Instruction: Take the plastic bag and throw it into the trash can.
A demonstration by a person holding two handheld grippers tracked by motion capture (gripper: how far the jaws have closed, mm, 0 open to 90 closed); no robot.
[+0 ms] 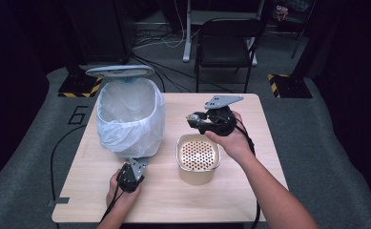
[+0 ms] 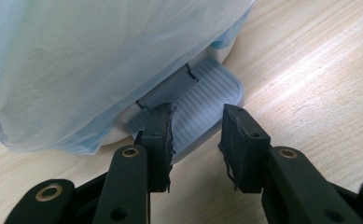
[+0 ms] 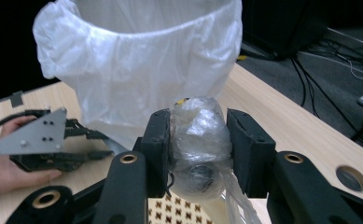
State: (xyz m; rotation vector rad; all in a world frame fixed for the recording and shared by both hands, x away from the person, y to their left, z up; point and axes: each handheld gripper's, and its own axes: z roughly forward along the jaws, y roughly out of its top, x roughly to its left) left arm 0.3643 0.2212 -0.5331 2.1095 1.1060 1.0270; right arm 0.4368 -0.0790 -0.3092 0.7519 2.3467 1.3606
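Left tool (image 1: 134, 168): held low near the front-left part of the tabletop (image 1: 250, 191), jaws apart with nothing between them; in the left gripper view (image 2: 197, 135) they point at the grey ribbed pedal (image 2: 202, 105) at the foot of the bin, one jaw over the pedal's near edge, though contact cannot be told. Right tool (image 1: 192, 118): raised above the middle of the tabletop, jaws clamped on a wad of crumpled clear plastic (image 3: 198, 144) with something dark inside it; in the right gripper view (image 3: 198, 154) the wad sits squarely between the jaws, bulging above and below them. Pedal bin (image 1: 128, 117): stands at the rear-left part of the tabletop, lined with a translucent white bag (image 3: 137, 70) folded over its rim, its lid (image 1: 119, 71) tipped up at the back. Perforated container (image 1: 198, 157): beige, rounded-square, with a dotted inner plate, stands near the middle of the tabletop toward the front edge, just right of the bin and below the right tool. The wad is in the air between the bin and the container, touching neither. Beyond the rear edge: a dark chair (image 1: 227, 43) on grey floor, with cables trailing.
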